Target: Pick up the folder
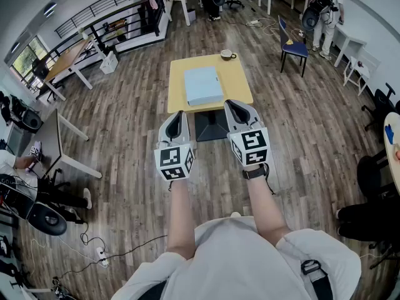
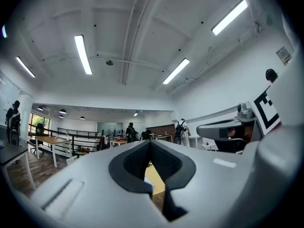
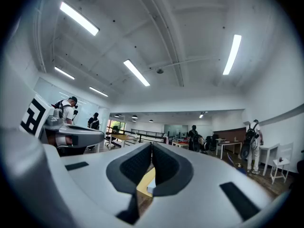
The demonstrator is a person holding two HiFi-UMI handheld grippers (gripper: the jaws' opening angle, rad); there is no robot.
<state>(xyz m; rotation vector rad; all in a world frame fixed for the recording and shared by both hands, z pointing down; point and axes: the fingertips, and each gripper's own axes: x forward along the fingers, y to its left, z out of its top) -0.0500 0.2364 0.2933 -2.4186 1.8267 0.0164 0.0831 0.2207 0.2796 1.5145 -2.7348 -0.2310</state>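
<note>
A pale blue folder (image 1: pixel 203 85) lies flat on a small yellow table (image 1: pixel 239 77) ahead of me in the head view. My left gripper (image 1: pixel 177 117) and right gripper (image 1: pixel 235 107) are held level side by side, short of the table's near edge, both shut with nothing between the jaws. In the left gripper view the left gripper (image 2: pixel 150 143) has its jaws together, and a sliver of the yellow table (image 2: pixel 156 180) shows through the gap behind the tips. The right gripper (image 3: pixel 152 145) likewise shows a strip of table (image 3: pixel 144 184) and the folder's edge (image 3: pixel 151 189).
A cup on a saucer (image 1: pixel 227 55) sits at the table's far right corner. A dark pedestal base (image 1: pixel 210 125) stands under the table. A blue chair (image 1: pixel 292 45) stands to the right, desks (image 1: pixel 70 59) and railing to the left, people at the back.
</note>
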